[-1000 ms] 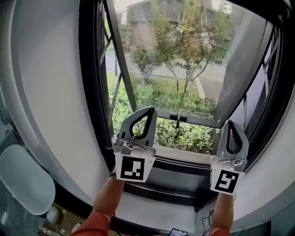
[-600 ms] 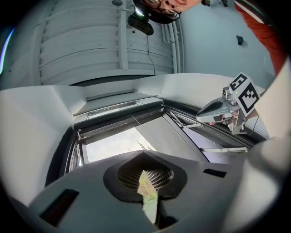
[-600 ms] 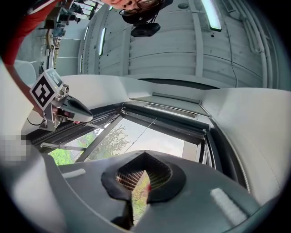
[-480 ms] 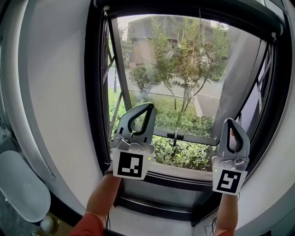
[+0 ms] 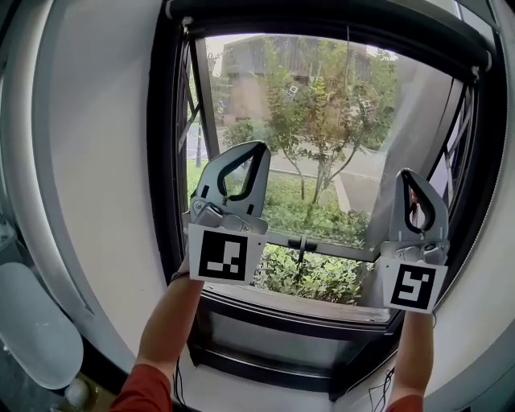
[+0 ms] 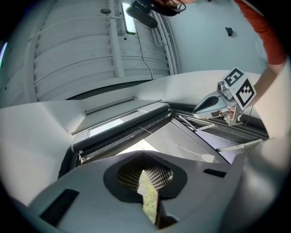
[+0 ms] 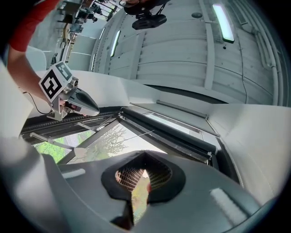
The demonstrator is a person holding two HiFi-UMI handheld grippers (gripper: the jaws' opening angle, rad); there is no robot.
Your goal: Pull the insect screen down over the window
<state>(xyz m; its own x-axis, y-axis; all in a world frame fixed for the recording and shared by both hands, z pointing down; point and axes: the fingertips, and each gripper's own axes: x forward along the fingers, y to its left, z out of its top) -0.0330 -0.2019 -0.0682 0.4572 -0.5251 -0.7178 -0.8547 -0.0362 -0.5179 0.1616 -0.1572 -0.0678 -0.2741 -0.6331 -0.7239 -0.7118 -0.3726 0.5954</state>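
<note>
i am looking at a tall black-framed window (image 5: 163, 161) with trees and a road showing beyond it. along its top edge runs a dark roller case (image 5: 322, 18), with the insect screen wound up inside it, above both tools. the left tool (image 5: 256, 149) is pressed together on nothing and points up before the window's left half. the right tool (image 5: 409, 173) is also pressed together and empty, and points up near the right frame. a thin pull cord (image 6: 173, 143) hangs from the case between them.
</note>
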